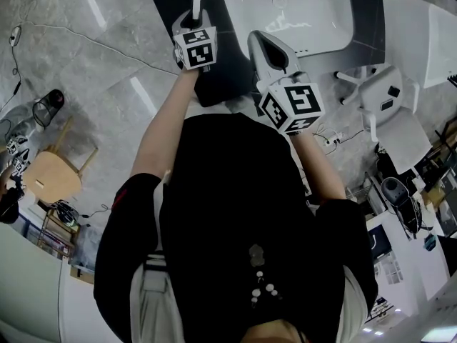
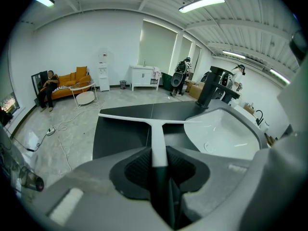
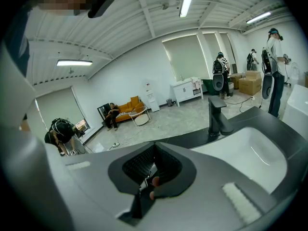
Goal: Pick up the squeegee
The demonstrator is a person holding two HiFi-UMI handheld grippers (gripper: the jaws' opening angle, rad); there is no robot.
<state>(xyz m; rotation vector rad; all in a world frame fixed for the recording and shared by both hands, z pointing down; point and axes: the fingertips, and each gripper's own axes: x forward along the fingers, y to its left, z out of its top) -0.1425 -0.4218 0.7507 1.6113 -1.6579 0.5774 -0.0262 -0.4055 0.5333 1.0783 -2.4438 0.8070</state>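
My left gripper (image 2: 159, 167) is clamped narrow on the handle of the white T-shaped plastic squeegee (image 2: 157, 136). Its blade sits crosswise at twelve o'clock, over the black matte countertop (image 2: 120, 134). The white oval sink basin (image 2: 226, 134) is at two o'clock. My right gripper (image 3: 153, 174) has its fingers together with nothing between them.

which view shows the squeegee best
Left gripper view: the white squeegee shows large, with its blade across the dark counter and its handle between the jaws of the left gripper. The head view shows its blade and upper handle; the rest is behind that gripper. The right gripper view shows none of it.
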